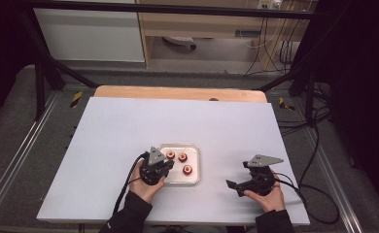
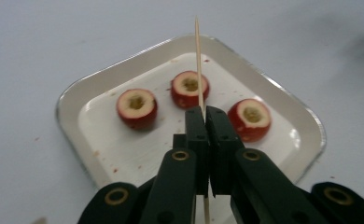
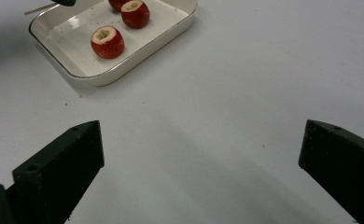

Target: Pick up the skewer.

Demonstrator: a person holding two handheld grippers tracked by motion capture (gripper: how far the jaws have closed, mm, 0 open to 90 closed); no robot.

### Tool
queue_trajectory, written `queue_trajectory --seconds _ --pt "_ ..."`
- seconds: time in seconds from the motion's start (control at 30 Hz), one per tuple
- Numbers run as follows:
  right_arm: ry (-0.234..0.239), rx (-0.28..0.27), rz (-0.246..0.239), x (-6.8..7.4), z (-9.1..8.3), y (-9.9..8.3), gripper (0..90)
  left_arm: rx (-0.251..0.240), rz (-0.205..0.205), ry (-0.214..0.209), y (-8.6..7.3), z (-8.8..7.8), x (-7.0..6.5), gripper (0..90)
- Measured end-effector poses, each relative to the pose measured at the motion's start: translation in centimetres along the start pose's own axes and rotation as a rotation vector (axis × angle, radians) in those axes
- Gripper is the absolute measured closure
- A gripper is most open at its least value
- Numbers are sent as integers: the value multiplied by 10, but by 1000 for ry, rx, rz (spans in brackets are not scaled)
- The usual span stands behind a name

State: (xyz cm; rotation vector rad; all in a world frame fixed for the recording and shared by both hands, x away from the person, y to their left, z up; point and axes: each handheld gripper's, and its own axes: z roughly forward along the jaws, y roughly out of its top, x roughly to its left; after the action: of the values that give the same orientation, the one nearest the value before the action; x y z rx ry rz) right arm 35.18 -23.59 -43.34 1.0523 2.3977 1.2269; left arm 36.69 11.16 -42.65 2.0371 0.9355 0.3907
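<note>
Left gripper point(image 2: 207, 122) clamps skewer point(image 2: 199, 65) | right gripper point(image 3: 201, 154) wide, empty

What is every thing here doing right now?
Left gripper: shut on the skewer.
Skewer: clamped, tip pointing out over the tray.
Right gripper: open wide, holding nothing.
Tray: flat on the table, speckled with red bits.
Three red fruits: cored, hollow side up, in the tray.

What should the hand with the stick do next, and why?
Probably push the skewer down into the middle fruit. The left gripper has its jaws shut on the skewer, whose tip points over the tray, and none of the three cored fruits is speared yet. The right gripper waits open, off to the side.
</note>
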Motion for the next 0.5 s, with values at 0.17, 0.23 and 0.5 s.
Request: queue_trajectory --seconds 0.17,0.23,0.5 --pt "-44 52 -155 16 8 12 17 12 56 -43 7 -4 -1 882" --pt "-51 59 -179 20 10 15 18 27 83 -60 9 -5 -3 882" --pt "-80 111 -403 41 21 34 68 79 146 -116 15 -3 -8 882"
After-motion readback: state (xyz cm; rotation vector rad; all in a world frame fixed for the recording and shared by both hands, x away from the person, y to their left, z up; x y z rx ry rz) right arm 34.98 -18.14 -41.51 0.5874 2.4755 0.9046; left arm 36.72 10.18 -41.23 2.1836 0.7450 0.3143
